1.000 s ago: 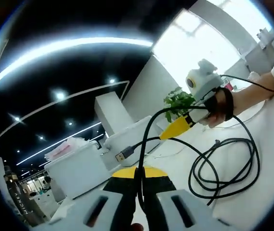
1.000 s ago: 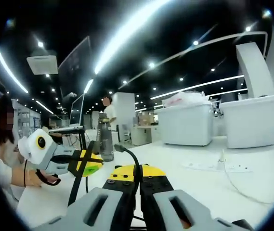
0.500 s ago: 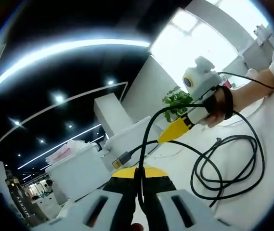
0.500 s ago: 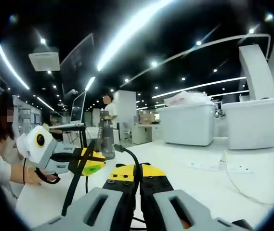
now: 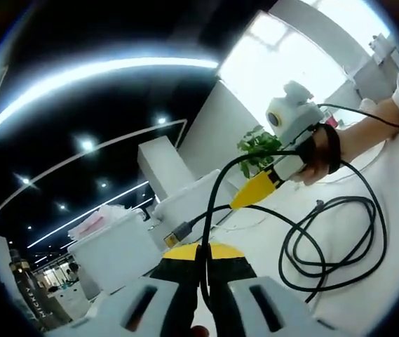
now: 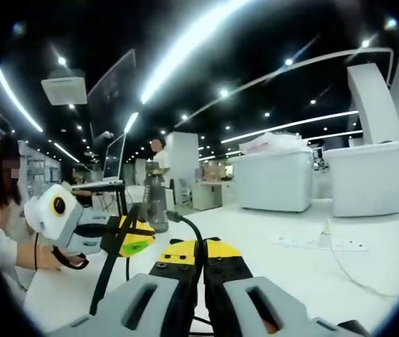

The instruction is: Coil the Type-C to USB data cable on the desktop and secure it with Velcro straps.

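The white desk (image 5: 395, 210) is the largest thing here, running far back in both views with much bare surface. In the right gripper view the desk (image 6: 269, 260) lies open ahead and to the right, out to two big white bins (image 6: 269, 181) standing at its far edge, with a white power strip (image 6: 318, 243) and its thin cord lying flat on the bare stretch before them. A water bottle (image 6: 156, 203) stands upright farther back on the left. In the left gripper view the same sort of white bins (image 5: 115, 249) sit beyond the jaws, and a green plant (image 5: 259, 147) stands at the far side of the desk.

The black data cable (image 5: 332, 239) lies in loose overlapping loops on the desk in the left gripper view, well inside the desk's edges with bare surface around it. From the loops one strand rises in an arc to the left gripper (image 5: 203, 270), whose jaws are pressed together on it; the USB plug (image 5: 179, 229) hangs free in the air just beyond the jaw tips. Another strand runs up to the right gripper (image 5: 255, 188), seen across the desk with its yellow tips closed on the cable and a hand (image 5: 318, 158) behind it.

In the right gripper view the right gripper (image 6: 200, 270) has its jaws clamped together on the cable (image 6: 188, 228), a short curved end poking up above the tips. The left gripper (image 6: 132, 235) is off to the left, above the desk, with a black strand hanging down from its yellow tips.
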A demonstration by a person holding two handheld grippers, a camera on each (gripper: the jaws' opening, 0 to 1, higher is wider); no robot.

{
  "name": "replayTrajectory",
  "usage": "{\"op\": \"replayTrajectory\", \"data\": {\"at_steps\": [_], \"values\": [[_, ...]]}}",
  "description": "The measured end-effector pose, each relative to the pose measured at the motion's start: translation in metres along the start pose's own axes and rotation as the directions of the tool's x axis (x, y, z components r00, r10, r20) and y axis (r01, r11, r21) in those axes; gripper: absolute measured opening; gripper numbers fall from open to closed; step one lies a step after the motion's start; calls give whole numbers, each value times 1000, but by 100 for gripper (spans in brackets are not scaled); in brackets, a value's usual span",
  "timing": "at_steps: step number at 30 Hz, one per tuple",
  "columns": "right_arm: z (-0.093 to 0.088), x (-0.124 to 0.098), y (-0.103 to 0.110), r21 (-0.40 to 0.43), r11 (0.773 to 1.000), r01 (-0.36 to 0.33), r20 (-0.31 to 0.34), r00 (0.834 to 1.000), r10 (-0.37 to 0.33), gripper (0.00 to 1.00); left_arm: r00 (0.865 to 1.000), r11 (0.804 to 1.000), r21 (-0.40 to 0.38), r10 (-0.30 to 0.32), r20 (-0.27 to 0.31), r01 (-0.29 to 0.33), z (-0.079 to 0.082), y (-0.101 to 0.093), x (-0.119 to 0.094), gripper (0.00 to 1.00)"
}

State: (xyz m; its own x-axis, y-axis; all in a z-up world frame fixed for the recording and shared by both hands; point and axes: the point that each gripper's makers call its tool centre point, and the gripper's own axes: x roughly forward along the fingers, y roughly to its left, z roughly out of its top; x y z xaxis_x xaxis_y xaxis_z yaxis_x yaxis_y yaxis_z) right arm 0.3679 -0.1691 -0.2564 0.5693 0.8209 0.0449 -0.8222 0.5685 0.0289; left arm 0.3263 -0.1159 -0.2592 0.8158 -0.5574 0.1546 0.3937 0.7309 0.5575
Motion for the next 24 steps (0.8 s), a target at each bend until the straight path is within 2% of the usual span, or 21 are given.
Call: {"op": "replayTrajectory", "data": {"at_steps": [13,24], "values": [[0,6,-3,-17,1000,12,-15,1000,-12,2,999,999,21,37,-3,-37,0,7,-1,4],[2,4,1,-25,1000,-3,-14,1000,3,2,998,996,76,58,-19,-56,0,9,2,4]]}}
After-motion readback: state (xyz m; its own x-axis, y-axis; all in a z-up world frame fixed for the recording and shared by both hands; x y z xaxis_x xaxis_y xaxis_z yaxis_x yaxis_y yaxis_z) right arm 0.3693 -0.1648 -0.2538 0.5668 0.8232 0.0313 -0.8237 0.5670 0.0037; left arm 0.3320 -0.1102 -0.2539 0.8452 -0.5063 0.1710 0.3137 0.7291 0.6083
